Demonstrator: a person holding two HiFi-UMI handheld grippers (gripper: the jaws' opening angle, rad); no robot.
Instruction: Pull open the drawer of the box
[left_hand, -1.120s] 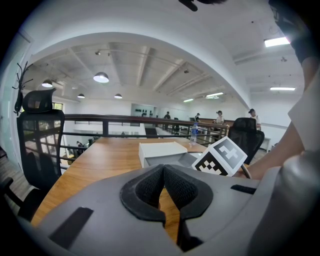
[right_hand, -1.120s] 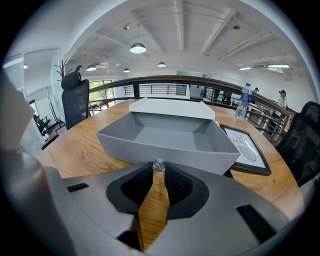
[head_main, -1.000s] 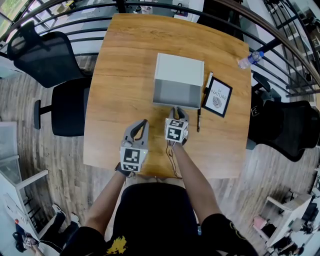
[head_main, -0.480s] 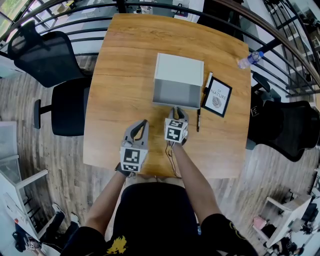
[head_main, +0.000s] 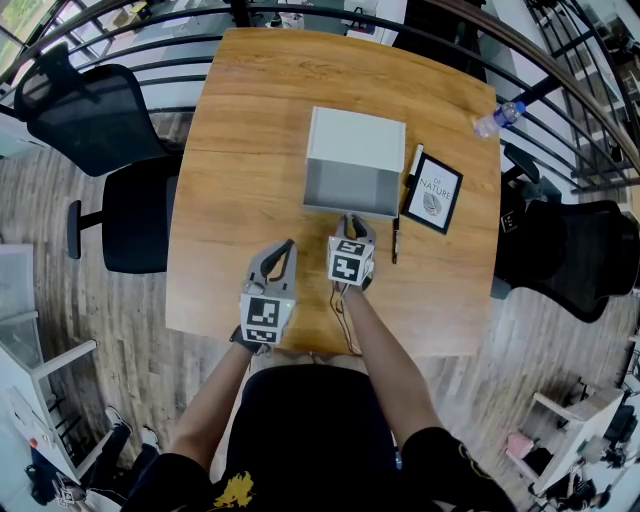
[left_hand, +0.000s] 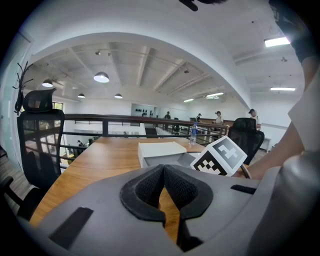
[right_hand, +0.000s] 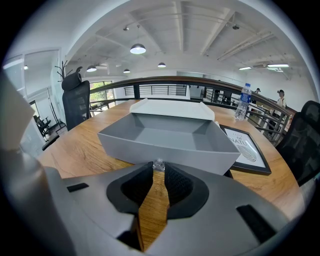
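Note:
A white box (head_main: 358, 135) stands in the middle of the wooden table, its grey drawer (head_main: 350, 187) drawn out toward me and empty. My right gripper (head_main: 357, 221) is at the drawer's front wall. In the right gripper view the right gripper (right_hand: 158, 169) is shut on the small clear knob (right_hand: 158, 164) of the drawer (right_hand: 170, 137). My left gripper (head_main: 287, 246) rests lower left of the drawer, apart from it. In the left gripper view the left gripper (left_hand: 163, 169) is shut with nothing in it, and the box (left_hand: 161, 149) lies ahead of it.
A black framed card (head_main: 433, 193) lies right of the box, with a black pen (head_main: 396, 240) and a white marker (head_main: 417, 160) beside it. A water bottle (head_main: 497, 118) sits at the table's far right edge. Office chairs (head_main: 80, 110) stand on both sides.

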